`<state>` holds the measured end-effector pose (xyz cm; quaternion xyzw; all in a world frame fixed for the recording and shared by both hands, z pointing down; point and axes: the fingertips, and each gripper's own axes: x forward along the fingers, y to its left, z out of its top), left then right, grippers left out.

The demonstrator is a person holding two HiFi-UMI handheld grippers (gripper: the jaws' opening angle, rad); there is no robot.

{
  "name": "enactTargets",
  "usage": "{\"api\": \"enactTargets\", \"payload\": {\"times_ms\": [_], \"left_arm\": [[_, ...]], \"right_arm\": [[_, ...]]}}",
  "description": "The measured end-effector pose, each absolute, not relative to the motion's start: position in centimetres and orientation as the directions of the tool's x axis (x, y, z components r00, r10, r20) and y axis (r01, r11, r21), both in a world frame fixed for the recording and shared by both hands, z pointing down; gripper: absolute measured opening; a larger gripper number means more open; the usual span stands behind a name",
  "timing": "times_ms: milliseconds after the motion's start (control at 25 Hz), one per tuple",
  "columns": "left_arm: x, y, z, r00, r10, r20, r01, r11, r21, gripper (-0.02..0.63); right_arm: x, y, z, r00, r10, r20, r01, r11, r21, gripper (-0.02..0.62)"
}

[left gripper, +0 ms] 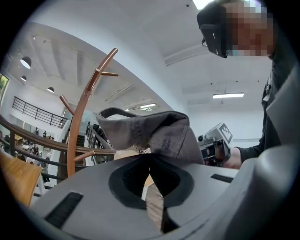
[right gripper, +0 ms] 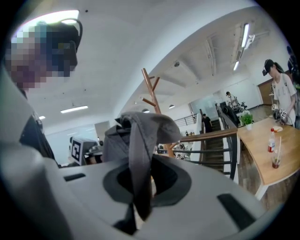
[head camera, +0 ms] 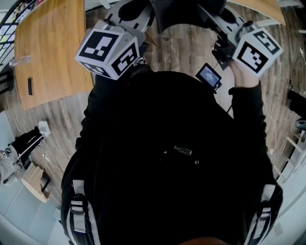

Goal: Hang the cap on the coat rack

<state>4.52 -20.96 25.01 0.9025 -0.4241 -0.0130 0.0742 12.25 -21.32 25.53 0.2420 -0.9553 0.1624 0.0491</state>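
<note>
Both grippers hold a grey cap (left gripper: 150, 131) up in the air between them. My left gripper (left gripper: 151, 161) is shut on one edge of its fabric. My right gripper (right gripper: 139, 187) is shut on a hanging fold of the cap (right gripper: 136, 136). The brown wooden coat rack (left gripper: 83, 108) rises beyond the cap, left of it in the left gripper view; its pegged top (right gripper: 151, 91) shows just behind the cap in the right gripper view. In the head view only the marker cubes (head camera: 109, 50) (head camera: 256, 51) and the dark cap (head camera: 184, 12) show above my black-clothed body.
A wooden table (head camera: 48, 48) stands at the left over a plank floor. In the right gripper view a stair railing (right gripper: 211, 136) runs behind the rack. There too a table (right gripper: 265, 159) with a bottle (right gripper: 272, 140) is at the right, a person (right gripper: 281, 89) beside it.
</note>
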Motion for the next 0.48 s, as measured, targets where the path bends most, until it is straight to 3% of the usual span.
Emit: {"api": "enactTargets", "payload": {"times_ms": [480], "left_arm": [[-0.7, -24.8, 24.4, 0.666, -0.745, 0.036, -0.743, -0.659, 0.118, 0.002]], "right_arm": [[7.4, -25.4, 26.0, -0.871, -0.472, 0.133, -0.49, 0.822, -0.291, 0.031]]}}
